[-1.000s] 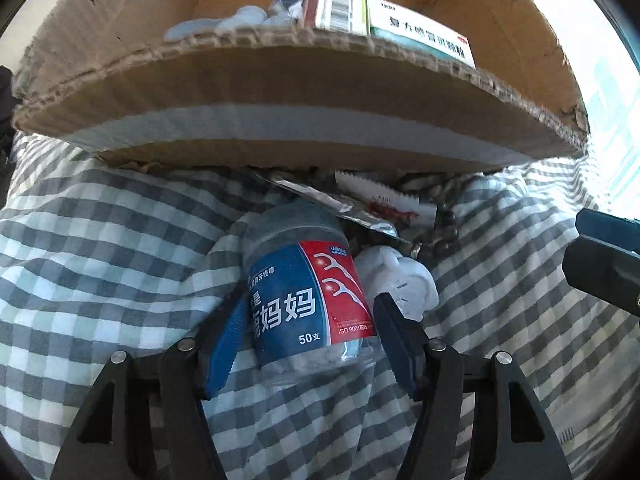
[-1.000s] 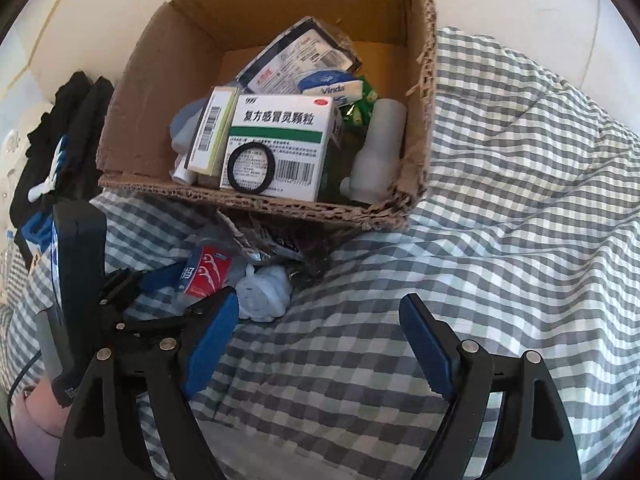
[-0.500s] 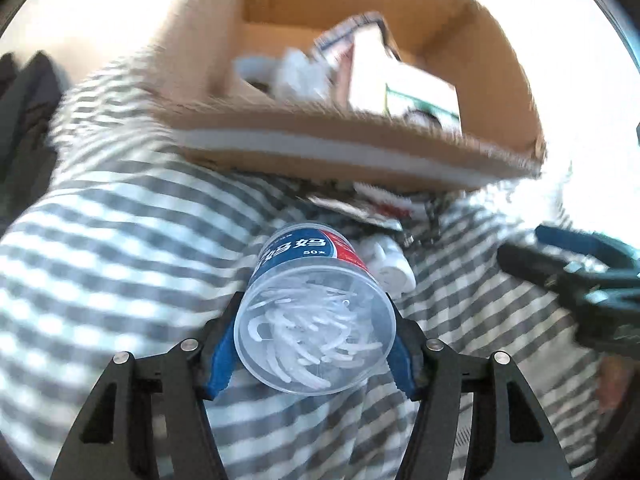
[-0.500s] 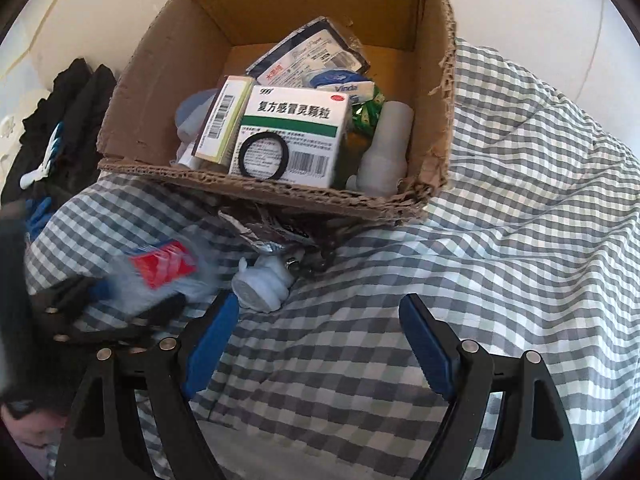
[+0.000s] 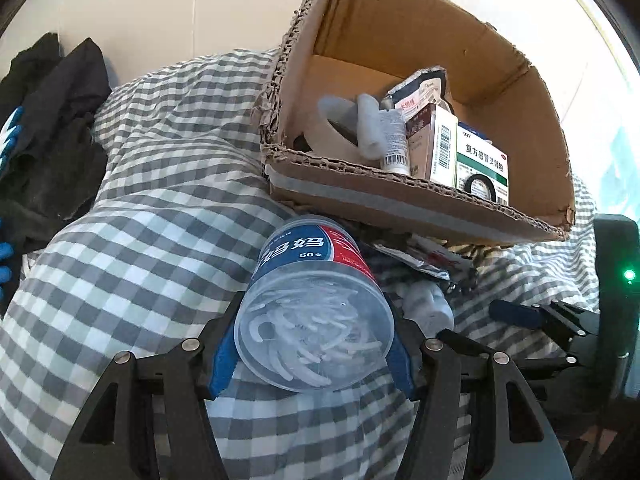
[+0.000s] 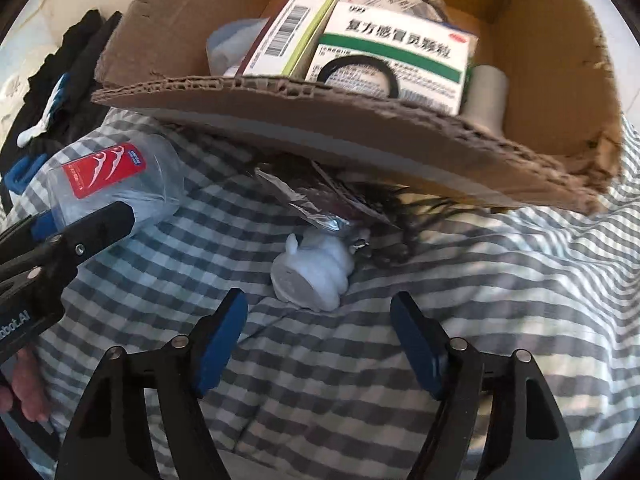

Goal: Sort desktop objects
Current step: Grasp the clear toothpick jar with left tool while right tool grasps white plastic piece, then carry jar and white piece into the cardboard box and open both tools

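— Where's the floss-pick jar [image 5: 316, 304]?
— Clamped in the left gripper [image 5: 314, 350], blue pads tight on both sides of the clear body, clear flat end toward the camera. Lifted off the checked bedspread [image 5: 152, 240], just in front of the cardboard box [image 5: 404, 204], not yet over the rim.
— And the right gripper [image 6: 320, 334]?
— Spread wide, holding nothing. Hovering low above the small white figurine [image 6: 314, 276], which lies on the bedspread just ahead of the pads, not between them.
— Already sorted?
— Quite a lot, judging by the box: green-and-white medicine carton [image 6: 394, 58] with a black ring [image 6: 358, 76] resting on it, a barcoded carton [image 6: 290, 34], a roll of tape [image 5: 334, 132], a white tube [image 5: 394, 142], a printed pouch at the back.
— Left to do?
— Jar to drop in, probably next. Then the figurine, the silver foil packet [image 6: 308, 204] tucked against the box front, and some dark stringy thing beside it, hard to identify.
— Dark clothes [image 5: 48, 120] at the far left?
— Can't tell whether part of the job. Overall well past halfway, by the look of it.
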